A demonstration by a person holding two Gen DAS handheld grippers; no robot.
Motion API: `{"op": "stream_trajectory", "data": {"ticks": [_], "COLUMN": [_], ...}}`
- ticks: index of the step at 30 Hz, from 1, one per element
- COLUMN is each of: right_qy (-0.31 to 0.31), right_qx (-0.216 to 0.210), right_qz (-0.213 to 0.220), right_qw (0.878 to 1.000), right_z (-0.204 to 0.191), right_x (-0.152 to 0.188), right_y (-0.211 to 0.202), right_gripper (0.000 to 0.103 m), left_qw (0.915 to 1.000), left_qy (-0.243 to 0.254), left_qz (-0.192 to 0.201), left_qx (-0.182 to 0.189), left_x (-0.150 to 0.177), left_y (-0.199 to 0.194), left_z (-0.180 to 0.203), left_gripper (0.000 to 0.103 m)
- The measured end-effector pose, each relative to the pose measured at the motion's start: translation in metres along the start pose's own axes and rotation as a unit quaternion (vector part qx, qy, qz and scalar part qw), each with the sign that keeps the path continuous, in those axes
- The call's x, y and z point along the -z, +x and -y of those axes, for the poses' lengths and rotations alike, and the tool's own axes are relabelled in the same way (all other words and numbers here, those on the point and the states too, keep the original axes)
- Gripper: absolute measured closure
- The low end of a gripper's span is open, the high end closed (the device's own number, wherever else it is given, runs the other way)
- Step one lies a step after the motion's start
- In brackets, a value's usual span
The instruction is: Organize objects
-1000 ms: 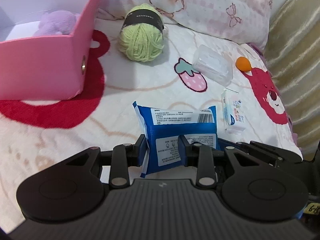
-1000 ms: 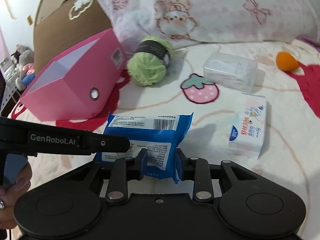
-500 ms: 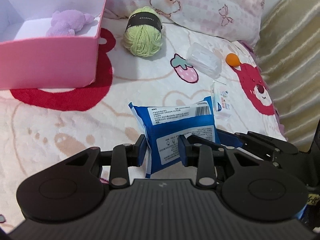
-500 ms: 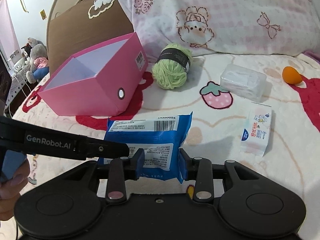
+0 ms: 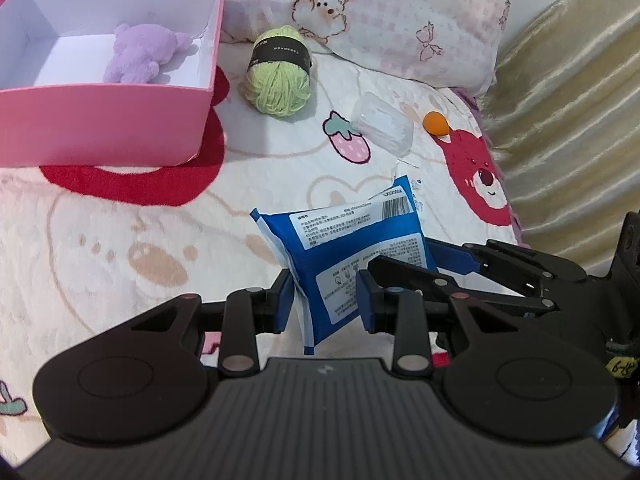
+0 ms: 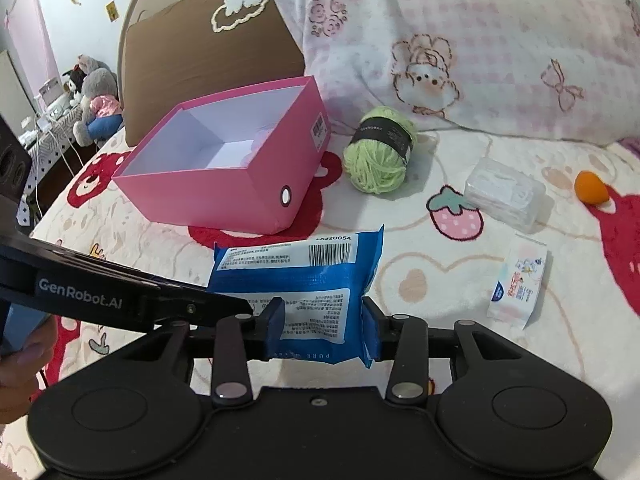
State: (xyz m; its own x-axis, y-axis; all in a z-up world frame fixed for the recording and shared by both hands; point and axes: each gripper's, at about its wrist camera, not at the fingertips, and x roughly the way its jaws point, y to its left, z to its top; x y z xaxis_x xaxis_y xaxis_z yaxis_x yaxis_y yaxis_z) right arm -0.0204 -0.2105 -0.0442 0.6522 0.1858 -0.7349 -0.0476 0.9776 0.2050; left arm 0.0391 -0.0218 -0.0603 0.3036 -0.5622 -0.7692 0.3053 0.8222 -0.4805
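Blue wet-wipe pack, held above the printed bedspread between both tools. Compared with a second ago the pack sits higher over the bedding, and more of the pink box interior, with the purple plush toy lying in it, now shows in your left-wrist view. This suggests that the lift is done and the carry toward the box comes next.

Left gripper: clenched on the near corner of the pack, blue pads pressing its two faces; the pack leans to the right between them. Right gripper: its jaws have just been opening, yet the pack is between them and both pads appear to touch its sides, so the hold looks looser, not released. In the right-wrist view the left tool reaches in from the left edge, with your fingers on its handle at the lower left.

Both grippers point steeply down toward the bed, side by side, the right tool's linkage crossing the lower right of the left view.

Not yet sorted, lying on the bedspread: green yarn ball, clear plastic case, orange ball, small tissue packet. The pink box stands open to the left, beyond the pack.
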Motion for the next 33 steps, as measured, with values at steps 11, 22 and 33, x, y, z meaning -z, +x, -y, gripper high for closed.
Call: {"op": "stream_trajectory", "data": {"ticks": [11,22,33], "right_qy": [-0.011,-0.022,-0.038], "right_qx": [-0.018,-0.04,-0.066], "right_qz": [-0.014,-0.022,-0.027], "right_qw": [1.0,0.999,0.997], "right_z": [-0.027,-0.059,-0.091], "right_x": [-0.015,-0.03,-0.044], "right_y": [-0.01,-0.017,-0.017], "right_gripper": [0.052,0.048,0.046], "left_qw": [0.9999,0.9997,0.9993], "left_qy": [0.009,0.015,0.009], "left_qz": [0.01,-0.002,-0.01], "left_qx": [-0.01,-0.018,-0.034], "left_x": [-0.003,-0.011,-0.017], "left_y": [-0.036,-0.074,-0.107], "left_z": [-0.005,-0.015,-0.035], "left_gripper": [0.072,0.072,0.072]}}
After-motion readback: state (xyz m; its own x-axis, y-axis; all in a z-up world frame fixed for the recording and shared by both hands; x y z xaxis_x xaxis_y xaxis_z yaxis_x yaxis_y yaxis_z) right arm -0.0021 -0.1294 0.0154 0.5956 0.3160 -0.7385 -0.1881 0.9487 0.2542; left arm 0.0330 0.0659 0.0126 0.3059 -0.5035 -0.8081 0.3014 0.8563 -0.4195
